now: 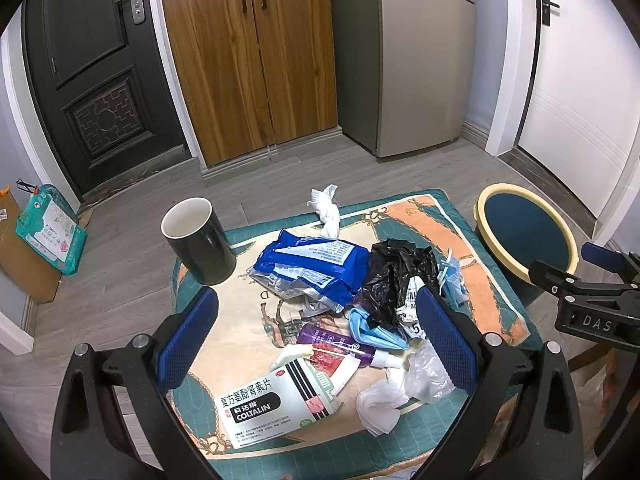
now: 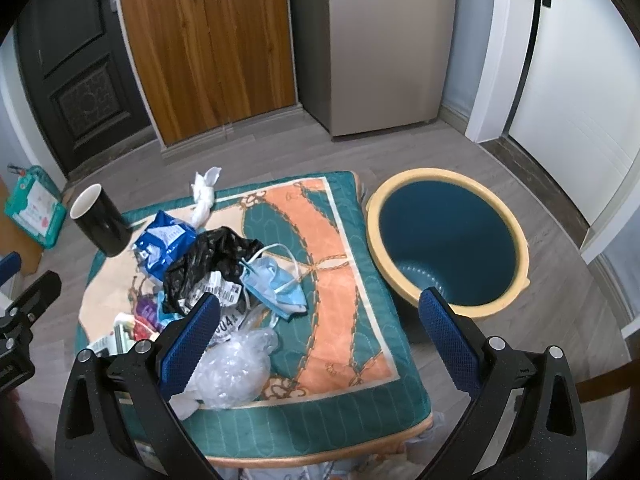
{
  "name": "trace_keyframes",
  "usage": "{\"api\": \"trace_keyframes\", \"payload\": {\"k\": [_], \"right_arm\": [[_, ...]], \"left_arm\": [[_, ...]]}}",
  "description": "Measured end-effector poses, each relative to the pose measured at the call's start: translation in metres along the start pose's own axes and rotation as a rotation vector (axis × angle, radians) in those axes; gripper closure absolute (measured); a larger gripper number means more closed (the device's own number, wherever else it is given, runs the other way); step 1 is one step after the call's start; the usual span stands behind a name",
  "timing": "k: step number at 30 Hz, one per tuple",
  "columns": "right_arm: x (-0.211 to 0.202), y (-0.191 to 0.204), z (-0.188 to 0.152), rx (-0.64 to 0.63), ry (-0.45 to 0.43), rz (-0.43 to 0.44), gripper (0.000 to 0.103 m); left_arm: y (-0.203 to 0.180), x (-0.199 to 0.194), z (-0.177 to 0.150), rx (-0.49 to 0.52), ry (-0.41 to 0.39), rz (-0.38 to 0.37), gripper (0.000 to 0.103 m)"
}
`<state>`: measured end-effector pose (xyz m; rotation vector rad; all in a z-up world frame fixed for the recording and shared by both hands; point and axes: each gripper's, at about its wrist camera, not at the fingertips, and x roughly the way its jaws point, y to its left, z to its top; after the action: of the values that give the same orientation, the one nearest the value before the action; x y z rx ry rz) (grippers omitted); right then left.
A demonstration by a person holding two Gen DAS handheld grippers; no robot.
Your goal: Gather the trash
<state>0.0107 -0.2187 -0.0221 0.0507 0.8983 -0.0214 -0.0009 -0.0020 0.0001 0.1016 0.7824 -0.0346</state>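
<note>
While both claws gape empty, trash pile lies under left claw; bin beyond right claw.

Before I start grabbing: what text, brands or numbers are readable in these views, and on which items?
"COLTALIN": medicine box, white on a black band, with "科达琳" above it.
"复方氨酚肾素片": same box, large characters above the band.
"DAS": side of the right claw, seen from the left wrist view.
"04": white shipping label; partly hidden, barcode unreadable.
Blue pouch, purple tube, teal pack on the floor: print too small to read.
</note>
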Motion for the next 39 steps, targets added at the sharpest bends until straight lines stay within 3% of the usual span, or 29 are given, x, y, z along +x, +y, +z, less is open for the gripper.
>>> {"api": "trace_keyframes", "payload": {"k": [23,31,39], "right_arm": [[0.005,0.001,-0.003,-0.008,0.02,-0.022,0.004],[0.021,0.0,-0.007,-0.047,0.019,-0.114,0.004],[0.035,0.0,-0.011,-0.041,0.068,-0.121,0.004]], "left_arm": [[0.0,-0.001,-0.001,-0.006,0.014,-0.01,0.006],[-0.005,0.019,-0.004,0.061,0.066,0.068,0.006],[-0.005,0.026,-0.004,0.063,0.095,0.054,0.006]]}}
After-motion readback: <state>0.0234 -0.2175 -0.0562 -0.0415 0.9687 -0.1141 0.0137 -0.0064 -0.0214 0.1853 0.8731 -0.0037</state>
